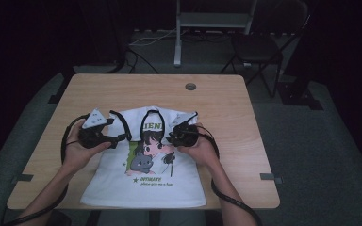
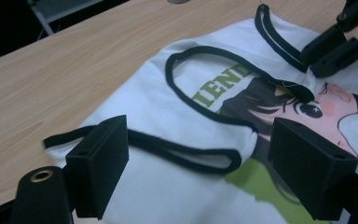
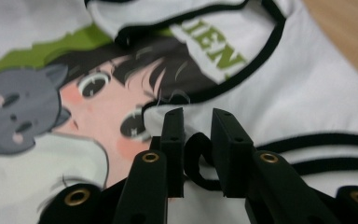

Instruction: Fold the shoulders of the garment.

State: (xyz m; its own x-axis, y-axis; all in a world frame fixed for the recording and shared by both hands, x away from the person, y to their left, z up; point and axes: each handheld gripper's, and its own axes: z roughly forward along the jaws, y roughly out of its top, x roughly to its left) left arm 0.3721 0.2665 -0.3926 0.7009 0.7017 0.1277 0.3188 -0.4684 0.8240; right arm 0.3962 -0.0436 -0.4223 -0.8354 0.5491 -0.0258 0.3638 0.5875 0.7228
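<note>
- High view puts the white sleeveless cotton top with black trim and a cartoon print flat near my edge of the pale wooden table, hem toward me.
- Both shoulder straps look folded inward over the chest, so I judge the fold begun; the body is still spread out.
- Right gripper has its jaws nearly closed on a loop of black-trimmed strap.
- Left gripper has its jaws wide apart, holding nothing, straddling the black-edged armhole.
- Left to do, as I read it: release the strap, then fold the body.
</note>
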